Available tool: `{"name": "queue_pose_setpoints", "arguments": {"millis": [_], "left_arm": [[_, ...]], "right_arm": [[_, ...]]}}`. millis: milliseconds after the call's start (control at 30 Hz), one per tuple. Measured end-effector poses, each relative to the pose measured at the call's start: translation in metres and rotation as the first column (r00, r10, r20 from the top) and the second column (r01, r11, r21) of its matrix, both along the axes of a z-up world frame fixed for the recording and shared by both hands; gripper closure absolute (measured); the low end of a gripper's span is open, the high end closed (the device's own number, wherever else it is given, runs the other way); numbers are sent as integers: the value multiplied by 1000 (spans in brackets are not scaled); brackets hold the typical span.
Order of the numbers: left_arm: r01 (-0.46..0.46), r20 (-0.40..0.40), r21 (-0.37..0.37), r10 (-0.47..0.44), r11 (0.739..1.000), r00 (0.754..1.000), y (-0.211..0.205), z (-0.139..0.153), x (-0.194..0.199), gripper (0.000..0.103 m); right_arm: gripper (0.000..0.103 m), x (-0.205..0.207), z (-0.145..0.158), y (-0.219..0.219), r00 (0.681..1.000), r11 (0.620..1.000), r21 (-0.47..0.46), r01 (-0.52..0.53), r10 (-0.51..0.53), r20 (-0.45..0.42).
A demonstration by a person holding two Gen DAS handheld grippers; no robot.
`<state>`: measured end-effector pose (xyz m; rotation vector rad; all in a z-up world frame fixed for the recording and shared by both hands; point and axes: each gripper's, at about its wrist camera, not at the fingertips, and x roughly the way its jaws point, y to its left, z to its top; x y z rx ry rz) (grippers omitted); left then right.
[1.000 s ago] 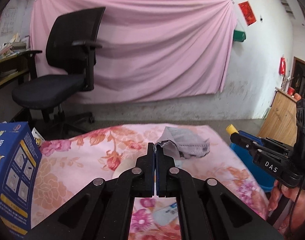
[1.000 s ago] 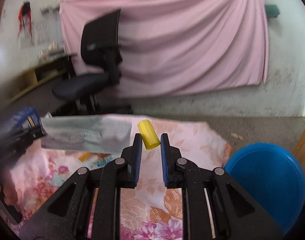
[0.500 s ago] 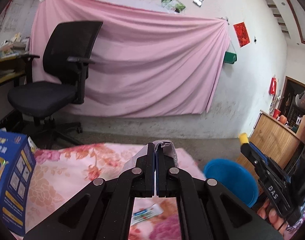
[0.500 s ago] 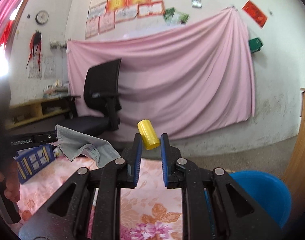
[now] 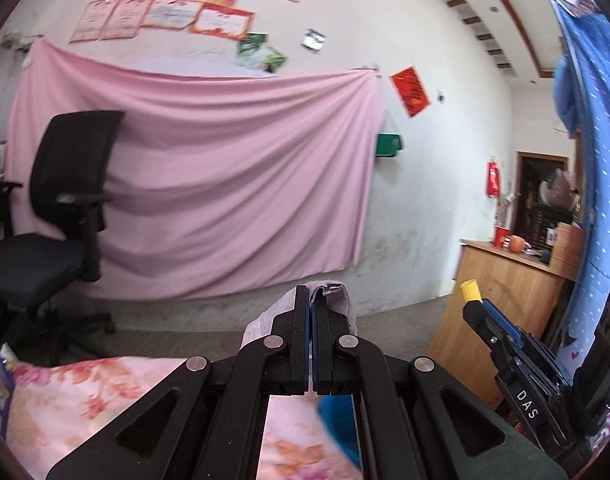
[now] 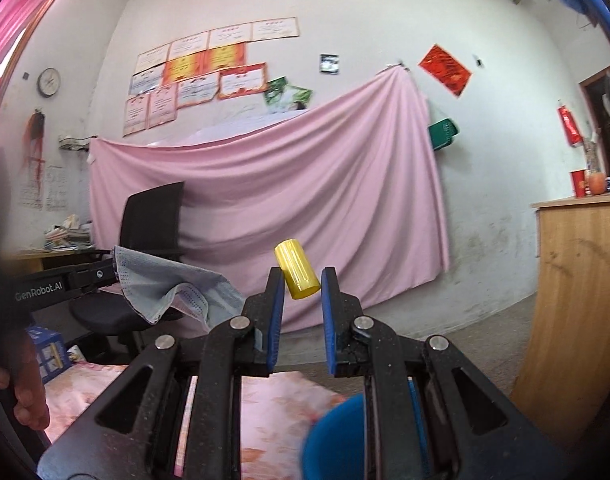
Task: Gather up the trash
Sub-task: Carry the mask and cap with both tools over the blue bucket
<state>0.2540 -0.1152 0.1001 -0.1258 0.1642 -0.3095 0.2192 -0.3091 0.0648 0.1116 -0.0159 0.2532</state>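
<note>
On the left gripper (image 6: 105,274) we read "GenRobot.AI" along its side, and on the right gripper (image 5: 475,310) the letters "DAS". We count one face mask (image 6: 173,286), grey-blue, with the left jaws clamped on its edge so it hangs in the air, and one yellow cap (image 6: 297,270), pinched between the right jaws near their tips. One blue bin (image 6: 337,436) stands below the right gripper, beside the floral cloth (image 6: 273,412). On the wall hang about ten certificates (image 6: 197,76) (their writing is too small to read) and one clock (image 6: 49,82).
</note>
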Motion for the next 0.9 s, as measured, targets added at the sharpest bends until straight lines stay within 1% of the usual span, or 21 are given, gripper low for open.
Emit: {"name": "queue_pose_setpoints", "arguments": {"millis": [100, 233, 367, 533, 633, 700, 800, 900], "left_arm": [[41, 8, 10, -41, 999, 999, -25, -2, 8, 103], [94, -8, 11, -94, 996, 996, -54, -9, 18, 103], [135, -47, 13, -134, 991, 990, -82, -18, 30, 103], [166, -125, 24, -162, 986, 979, -108, -34, 46, 103], [181, -195, 38, -171, 983, 966, -121, -45, 57, 103], [196, -260, 32, -181, 980, 948, -126, -54, 68, 103], [193, -323, 29, -173, 981, 930, -124, -65, 75, 103], [193, -393, 7, -175, 981, 903, -125, -77, 87, 103]], "right_arm": [[57, -4, -1, -20, 999, 999, -7, 45, -45, -2], [57, -6, -5, -42, 995, 995, -17, 97, -97, -29], [57, -1, -13, -61, 987, 991, -18, 132, -133, -88], [57, 12, -23, -73, 969, 988, -32, 154, -157, -191], [57, 21, -31, -77, 953, 987, -40, 159, -164, -257], [57, 29, -39, -82, 936, 987, -39, 158, -163, -312], [57, 40, -51, -87, 911, 987, -39, 156, -159, -381], [57, 49, -60, -90, 886, 989, -36, 143, -144, -441]]}}
